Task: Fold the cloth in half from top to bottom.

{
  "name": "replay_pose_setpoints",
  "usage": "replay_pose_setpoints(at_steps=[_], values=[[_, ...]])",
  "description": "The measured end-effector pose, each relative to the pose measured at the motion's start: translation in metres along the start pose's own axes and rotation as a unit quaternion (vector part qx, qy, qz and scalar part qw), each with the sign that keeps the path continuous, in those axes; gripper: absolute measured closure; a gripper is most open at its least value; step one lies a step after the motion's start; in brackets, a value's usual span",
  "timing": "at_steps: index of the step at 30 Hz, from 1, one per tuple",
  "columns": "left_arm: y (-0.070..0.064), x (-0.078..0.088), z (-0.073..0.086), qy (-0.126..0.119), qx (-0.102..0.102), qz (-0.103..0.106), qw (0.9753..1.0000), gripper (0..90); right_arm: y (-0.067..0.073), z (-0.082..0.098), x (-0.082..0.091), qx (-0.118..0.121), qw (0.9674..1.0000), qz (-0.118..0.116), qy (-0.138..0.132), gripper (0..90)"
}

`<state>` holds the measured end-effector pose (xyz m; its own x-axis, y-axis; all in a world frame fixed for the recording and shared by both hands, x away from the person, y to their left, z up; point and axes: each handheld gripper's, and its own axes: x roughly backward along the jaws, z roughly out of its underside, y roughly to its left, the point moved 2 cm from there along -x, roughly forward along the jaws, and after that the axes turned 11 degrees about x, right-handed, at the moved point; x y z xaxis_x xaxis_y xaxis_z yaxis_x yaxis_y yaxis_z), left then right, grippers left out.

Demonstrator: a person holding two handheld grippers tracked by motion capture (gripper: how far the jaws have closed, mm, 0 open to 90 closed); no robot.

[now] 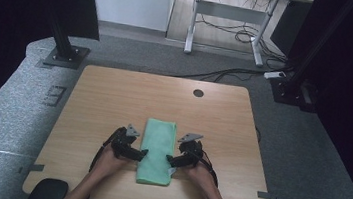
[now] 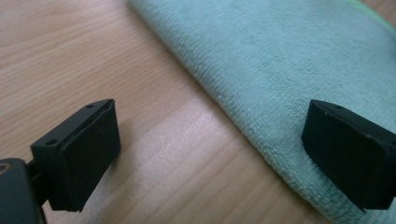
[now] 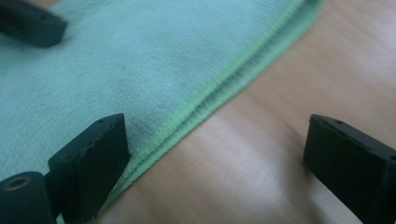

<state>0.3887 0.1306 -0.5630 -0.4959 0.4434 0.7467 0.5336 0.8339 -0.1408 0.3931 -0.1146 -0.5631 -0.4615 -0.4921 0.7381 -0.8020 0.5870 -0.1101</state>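
Just one folded green towel (image 1: 157, 151) between two open claws.

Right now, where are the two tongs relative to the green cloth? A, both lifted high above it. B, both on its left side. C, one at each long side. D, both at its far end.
C: the left tongs and right tongs flank the folded green cloth, jaws open at its long edges.
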Motion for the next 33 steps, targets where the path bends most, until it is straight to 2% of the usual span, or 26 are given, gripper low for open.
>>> replay_pose_setpoints(at_steps=[2, 5, 6, 8, 11, 15, 16, 20, 24, 28, 33], values=[[-0.001, 0.001, 0.001, 0.000, 0.000, 0.001, 1.0000, 4.4, 0.005, 0.001, 0.002, 0.006, 1.0000, -0.005, 0.003, 7.0], [-0.001, 0.001, 0.002, -0.001, 0.000, 0.001, 1.0000, 4.4, 0.004, -0.002, 0.004, 0.008, 0.9998, -0.014, 0.009, 7.9], [-0.001, 0.001, 0.002, -0.001, 0.000, 0.001, 1.0000, 4.4, 0.000, -0.004, 0.004, 0.005, 0.9998, -0.018, 0.005, 7.9], [-0.001, 0.001, 0.002, -0.001, 0.000, 0.001, 1.0000, 4.4, -0.008, -0.008, 0.005, -0.018, 0.9995, -0.026, -0.003, 7.9], [-0.002, 0.001, 0.002, -0.003, 0.001, 0.000, 1.0000, 4.5, -0.024, -0.018, 0.004, -0.032, 0.9991, -0.026, -0.010, 8.1], [-0.003, 0.001, 0.003, -0.004, 0.001, -0.001, 1.0000, 4.5, -0.041, -0.030, 0.001, -0.040, 0.9989, -0.018, -0.014, 13.8], [-0.003, 0.001, 0.003, -0.004, 0.001, 0.000, 1.0000, 4.5, -0.045, -0.034, -0.001, -0.045, 0.9988, -0.013, -0.013, 15.5], [-0.005, 0.001, 0.003, -0.002, -0.002, 0.002, 1.0000, 4.5, -0.060, -0.047, -0.010, -0.042, 0.9989, -0.007, -0.017, 32.4], [-0.007, 0.001, 0.004, -0.003, -0.002, 0.004, 1.0000, 4.5, -0.067, -0.057, -0.020, -0.037, 0.9992, -0.005, -0.013, 46.2], [-0.007, 0.001, 0.004, -0.003, -0.002, 0.005, 1.0000, 4.4, -0.070, -0.063, -0.029, -0.026, 0.9996, -0.002, -0.001, 54.7], [-0.007, 0.001, 0.004, -0.005, -0.002, 0.005, 1.0000, 4.4, -0.071, -0.062, -0.041, -0.012, 0.9995, 0.008, 0.027, 57.8]])
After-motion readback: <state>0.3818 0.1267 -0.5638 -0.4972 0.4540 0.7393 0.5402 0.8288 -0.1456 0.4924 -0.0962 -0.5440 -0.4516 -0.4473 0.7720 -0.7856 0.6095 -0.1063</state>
